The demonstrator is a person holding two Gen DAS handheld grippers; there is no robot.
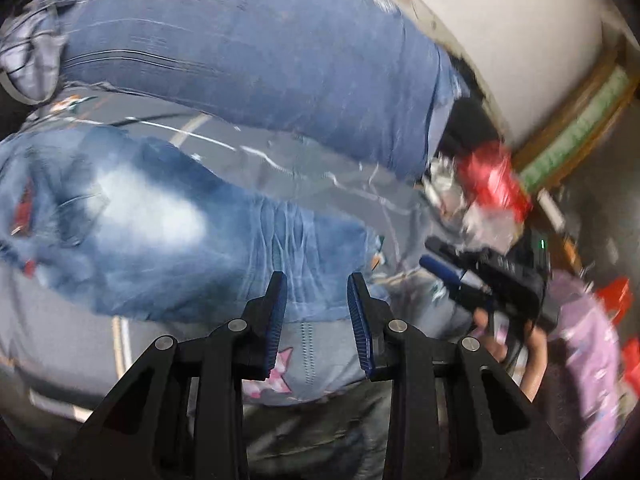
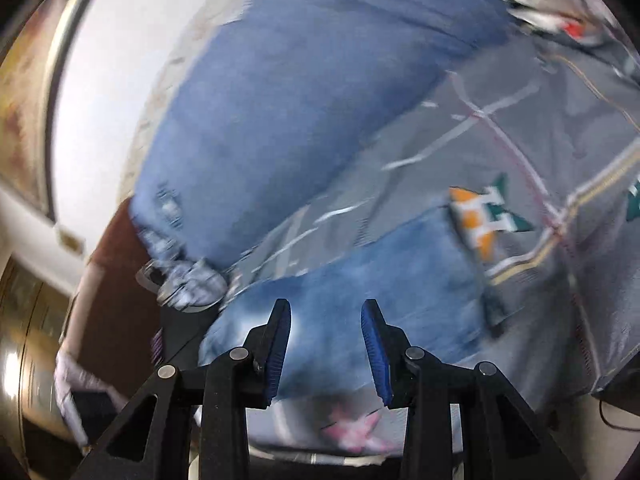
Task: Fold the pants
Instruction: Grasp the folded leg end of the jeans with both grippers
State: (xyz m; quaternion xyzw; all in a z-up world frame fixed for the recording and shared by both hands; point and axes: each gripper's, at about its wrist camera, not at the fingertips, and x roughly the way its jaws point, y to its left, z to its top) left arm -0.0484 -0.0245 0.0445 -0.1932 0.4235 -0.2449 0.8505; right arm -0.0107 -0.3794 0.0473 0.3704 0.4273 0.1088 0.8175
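Observation:
A pair of faded blue jeans [image 1: 160, 232] lies on a grey patterned bedspread [image 1: 248, 152], just ahead of my left gripper [image 1: 317, 284]. That gripper is open, with nothing between its blue pads. A second, plainer pair of blue pants [image 1: 260, 60] lies farther back. In the right wrist view the faded jeans [image 2: 380, 280] lie right under my right gripper [image 2: 326, 308], which is open and holds nothing. The plain blue pants [image 2: 300, 120] stretch away beyond it. The right gripper [image 1: 430, 254] also shows at the right of the left wrist view, held in a hand [image 1: 532, 356].
Grey cloth with a pink star [image 2: 352, 428] lies below the fingers. Red packaging and clutter [image 1: 492, 180] sit at the bed's far right, with purple cloth [image 1: 592, 360] nearer. A crumpled checked cloth [image 2: 188, 284] lies at the bed's left edge. A white wall [image 1: 520, 40] stands behind the bed.

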